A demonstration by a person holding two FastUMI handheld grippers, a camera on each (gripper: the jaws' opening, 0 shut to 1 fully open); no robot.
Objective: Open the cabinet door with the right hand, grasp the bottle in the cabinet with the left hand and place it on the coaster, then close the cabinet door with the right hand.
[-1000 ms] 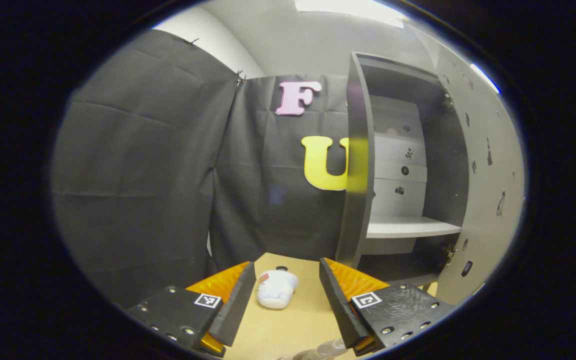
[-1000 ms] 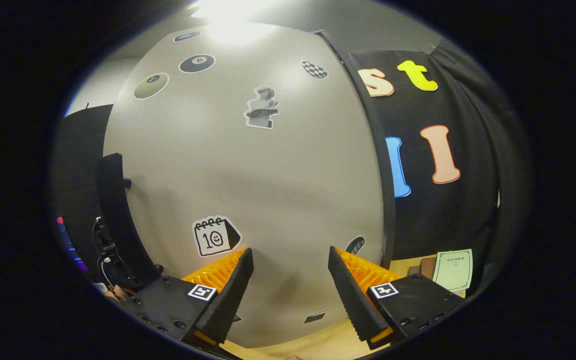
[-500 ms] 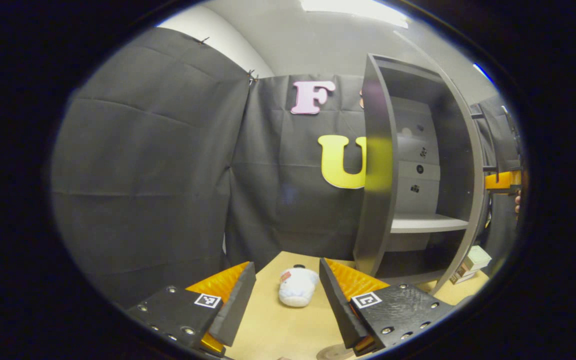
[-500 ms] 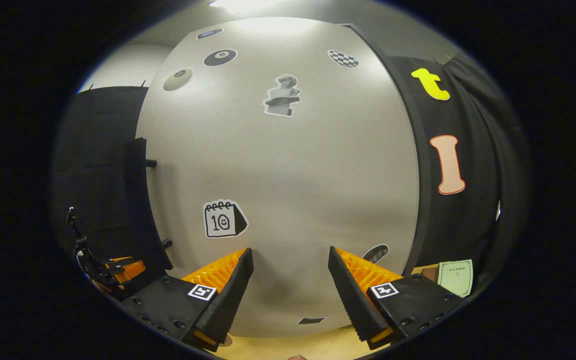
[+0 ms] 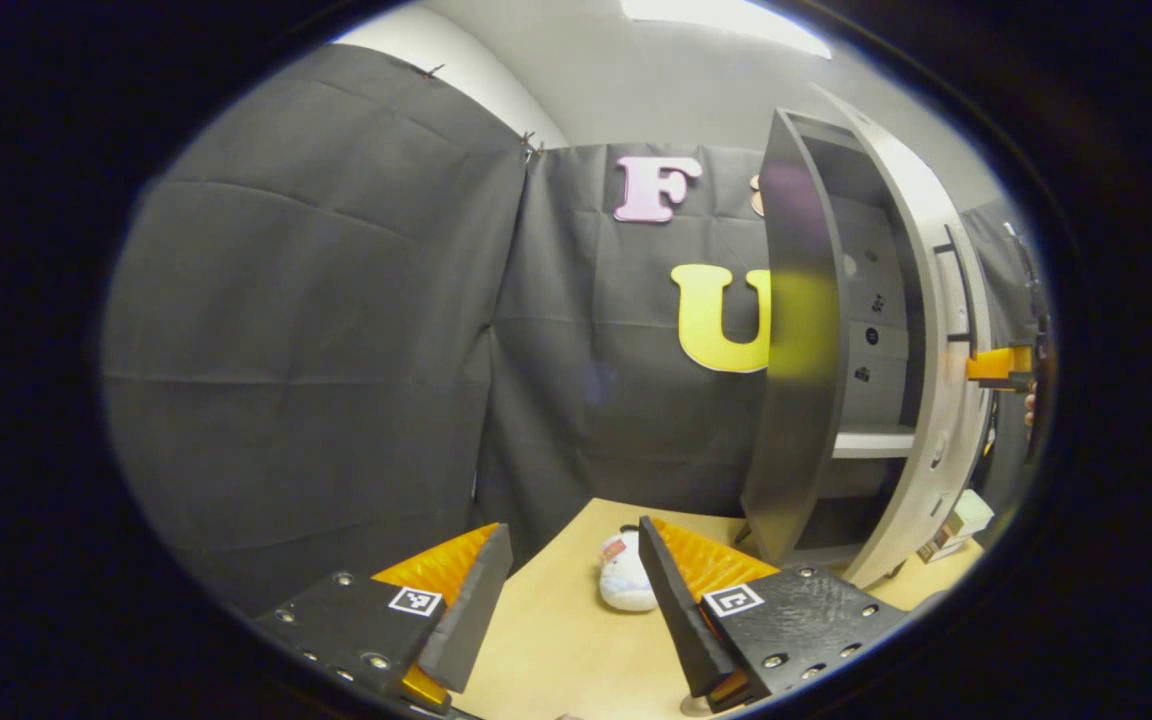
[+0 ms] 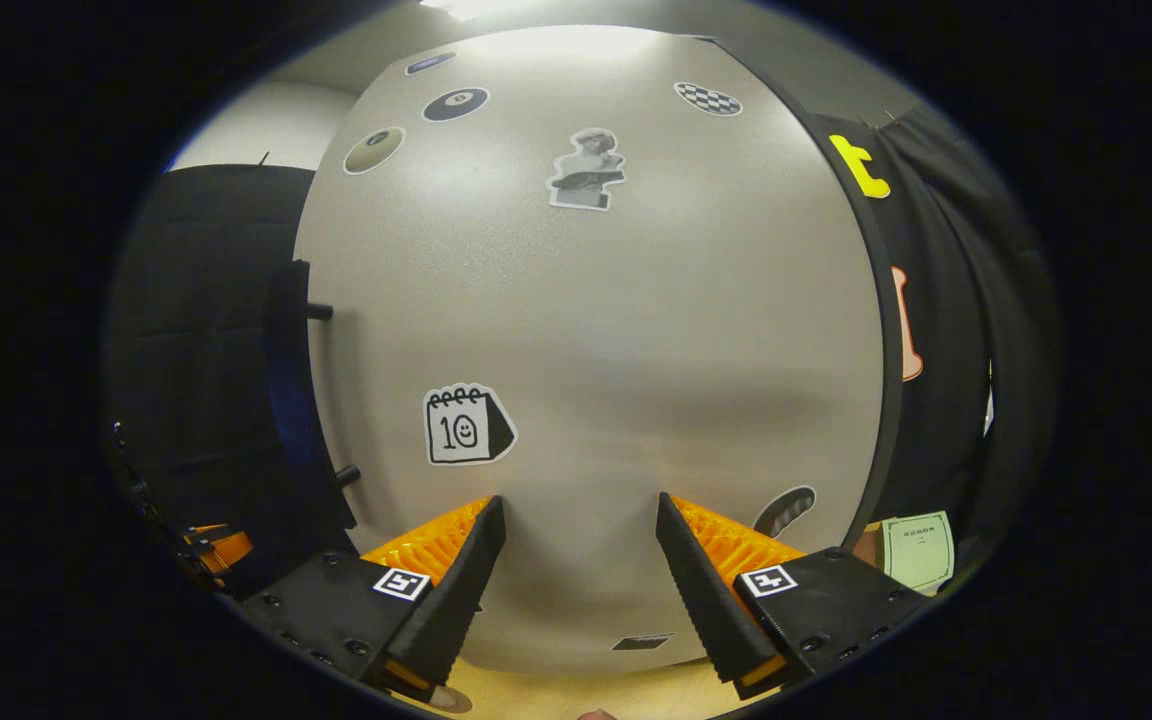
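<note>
The grey cabinet (image 5: 798,380) stands on the right of the left gripper view, its door (image 5: 939,400) swung nearly to, leaving a narrow gap onto a bare shelf (image 5: 871,441). My left gripper (image 5: 572,605) is open over the wooden table, holding nothing. Up close in the right gripper view is the door's sticker-covered front (image 6: 586,330), with its black handle (image 6: 291,390) on the left edge. My right gripper (image 6: 576,520) is open, its fingertips (image 6: 489,512) at or just off the door face. A round brownish sliver (image 6: 448,699), perhaps the coaster, peeks under it.
A white plush toy (image 5: 624,585) lies on the table (image 5: 556,640) just ahead of the left gripper. A pale green booklet (image 6: 917,550) and small boxes (image 5: 956,520) sit beside the cabinet. Black cloth walls close in the left and back.
The cabinet door has swung further toward shut, with the right gripper following close on its front. The left gripper's view has turned, so the cabinet sits farther right.
</note>
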